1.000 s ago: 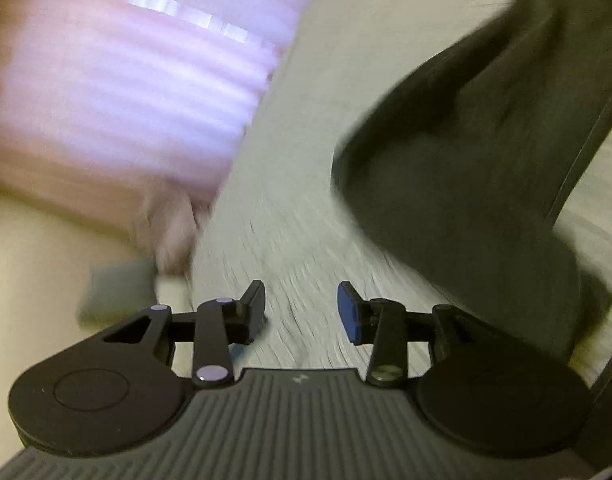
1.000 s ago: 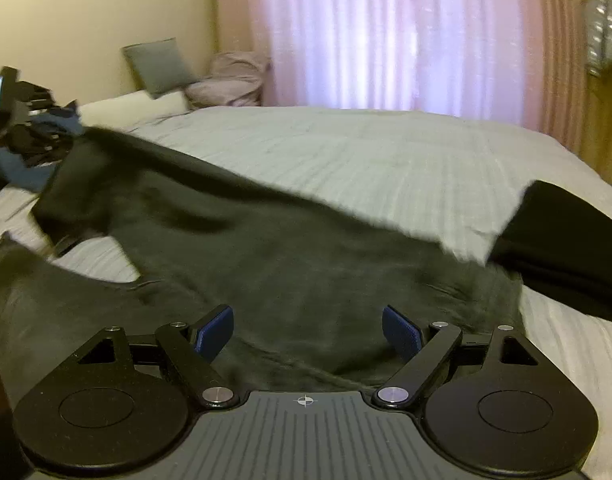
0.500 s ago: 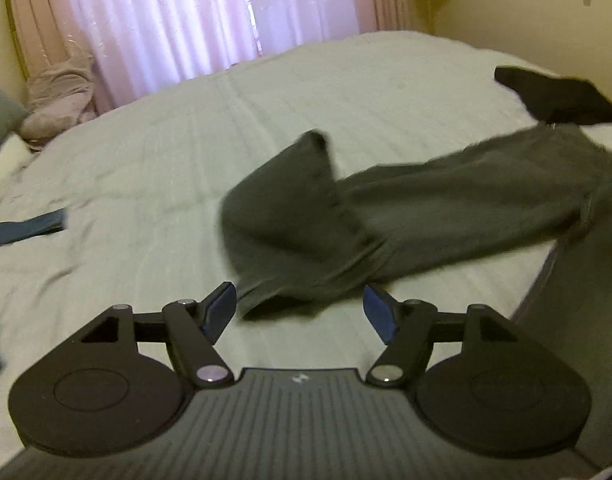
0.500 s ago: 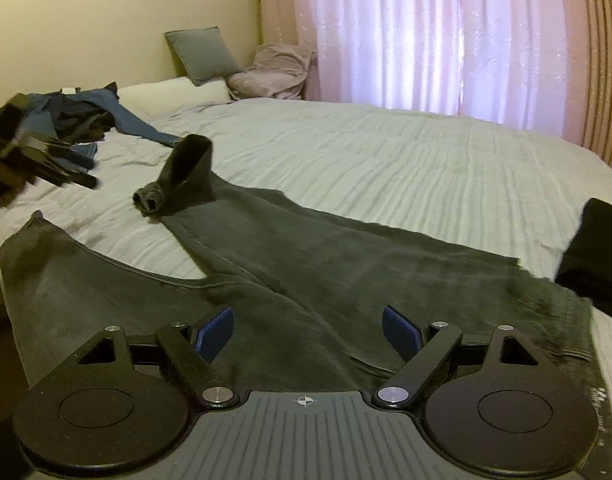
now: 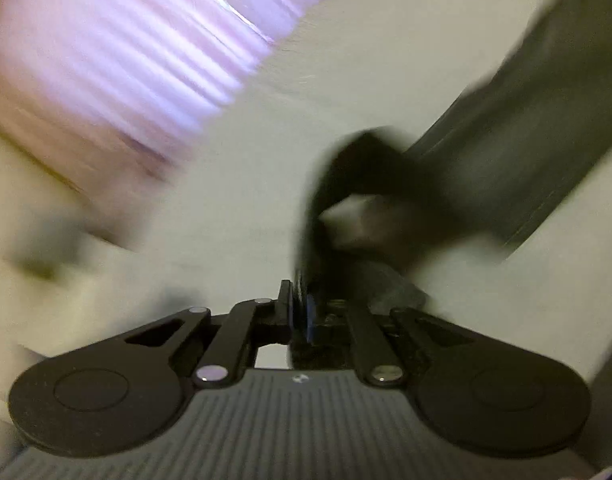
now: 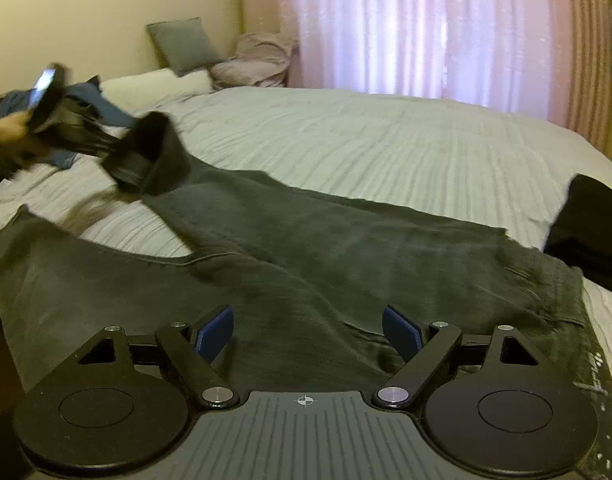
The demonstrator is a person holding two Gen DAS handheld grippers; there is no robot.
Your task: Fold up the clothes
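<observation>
Dark grey denim — a pair of jeans (image 6: 314,256) — lies spread across the pale ribbed bedspread (image 6: 386,140), waistband toward the right, one leg along the near edge and the other running out to the left. Half a second ago the left gripper (image 5: 299,312) hung open in front of that far leg's curled cuff; now its fingers are pinched together on the cuff (image 6: 145,156), and the hem is lifted off the cover. The left wrist view is smeared with motion, so how much cloth sits in the pinch is, I think, only a thin edge. That reads as the leg being drawn out or carried over for a fold. The right gripper (image 6: 306,332) hovers over the seat of the jeans, fingers wide apart, holding nothing. Farther right lies a black garment (image 6: 586,232). No basket or other container shows — only a heap of blue clothes (image 6: 101,106) at far left.
</observation>
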